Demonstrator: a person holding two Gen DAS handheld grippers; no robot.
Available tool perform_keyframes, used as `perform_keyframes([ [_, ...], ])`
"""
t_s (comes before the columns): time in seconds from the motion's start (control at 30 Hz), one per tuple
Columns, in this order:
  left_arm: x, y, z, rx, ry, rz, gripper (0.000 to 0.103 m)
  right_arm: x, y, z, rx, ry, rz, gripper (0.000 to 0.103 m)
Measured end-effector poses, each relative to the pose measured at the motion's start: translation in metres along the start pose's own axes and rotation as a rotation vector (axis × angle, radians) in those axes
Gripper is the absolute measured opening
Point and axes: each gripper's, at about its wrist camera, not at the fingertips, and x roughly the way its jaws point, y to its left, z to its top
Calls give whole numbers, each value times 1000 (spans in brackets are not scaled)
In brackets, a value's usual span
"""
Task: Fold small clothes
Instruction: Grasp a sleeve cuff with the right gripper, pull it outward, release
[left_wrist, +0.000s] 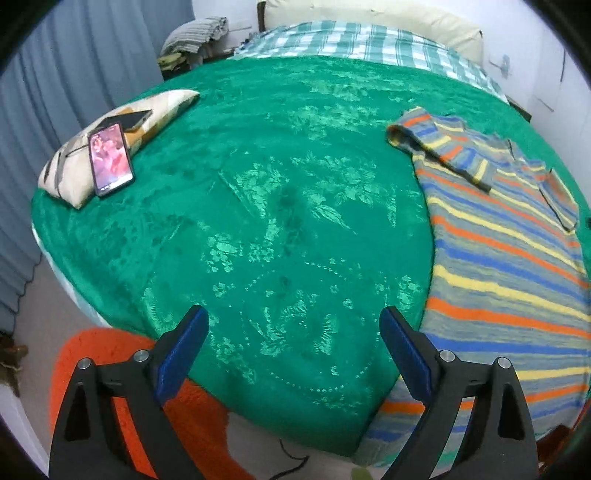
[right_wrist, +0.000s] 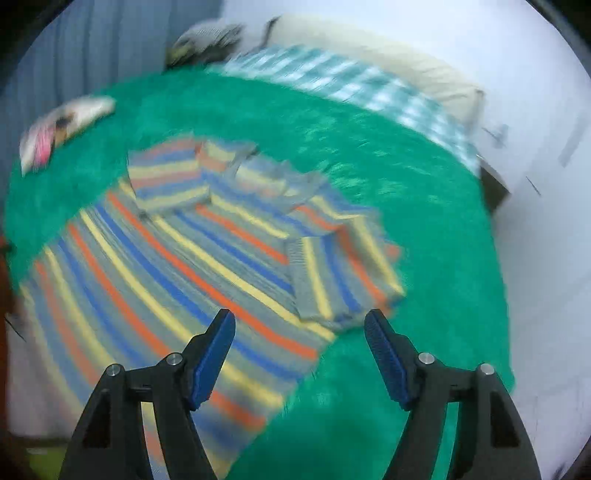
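A striped shirt (left_wrist: 509, 266) in grey, orange, yellow and blue lies flat on the green bedspread (left_wrist: 280, 206), with both sleeves folded in over its body. In the blurred right wrist view the same shirt (right_wrist: 177, 266) spreads across the left and middle. My left gripper (left_wrist: 293, 325) is open over bare green blanket, left of the shirt, with nothing between its blue pads. My right gripper (right_wrist: 300, 330) is open too, hovering above the shirt's right edge just below the folded right sleeve (right_wrist: 332, 280). Neither gripper touches the cloth.
A patterned pillow (left_wrist: 74, 173) at the bed's left edge carries two phones, one phone (left_wrist: 110, 158) with its screen lit. A checked blanket (left_wrist: 354, 44) and a cream pillow (left_wrist: 376, 18) lie at the head. An orange rug (left_wrist: 110, 354) covers the floor below the near bed corner.
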Motion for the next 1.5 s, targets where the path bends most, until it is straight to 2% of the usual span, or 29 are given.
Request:
perform_keyframes([
  [0.13,7,-4,-3,-14,38,14,95,72,1,9,-9,75,-50,69],
  [0.2,10,-4,-2,-21,53,14,95,96,-19,2,95,134,-22,41],
  [0.23,12,-4,-2,-22,59,16,95,103,-36,-3,189,160,27,3],
  [0.27,13,-4,-2,-24,62,17,95,97,-51,-6,251,142,41,4],
  [0.33,15,-4,-1,-25,68,16,95,71,-91,-19,395,52,42,4],
  [0.4,16,-5,-1,-28,70,15,95,38,-140,-44,577,-16,32,4],
  [0.47,18,-6,0,-34,75,11,95,8,-195,-85,797,-53,0,4],
  [0.53,21,-8,-1,-34,86,7,95,-6,-233,-125,977,-47,-25,4],
  [0.6,22,-12,-2,-24,94,11,94,-6,-255,-162,1113,-27,-2,5],
  [0.7,20,-17,-4,-2,87,23,95,7,-263,-204,1288,-24,94,5],
  [0.83,18,-18,-6,9,80,31,95,24,-253,-229,1428,-83,202,13],
  [0.9,19,-17,-6,5,85,33,95,29,-251,-232,1462,-111,246,25],
  [0.93,20,-17,-6,4,90,35,95,30,-248,-232,1465,-115,247,28],
  [1.0,23,-17,-6,4,99,40,95,33,-244,-226,1430,-89,210,10],
  [1.03,24,-17,-6,6,102,42,95,30,-243,-221,1390,-67,165,3],
  [1.1,24,-18,-6,10,104,44,95,21,-244,-216,1325,-14,50,3],
  [1.23,26,-19,-6,12,109,51,94,6,-250,-230,1292,71,-134,2],
  [1.33,28,-19,-6,15,114,62,94,1,-250,-234,1288,92,-178,2],
  [1.5,32,-18,-7,13,132,69,95,9,-246,-229,1198,140,-224,2],
])
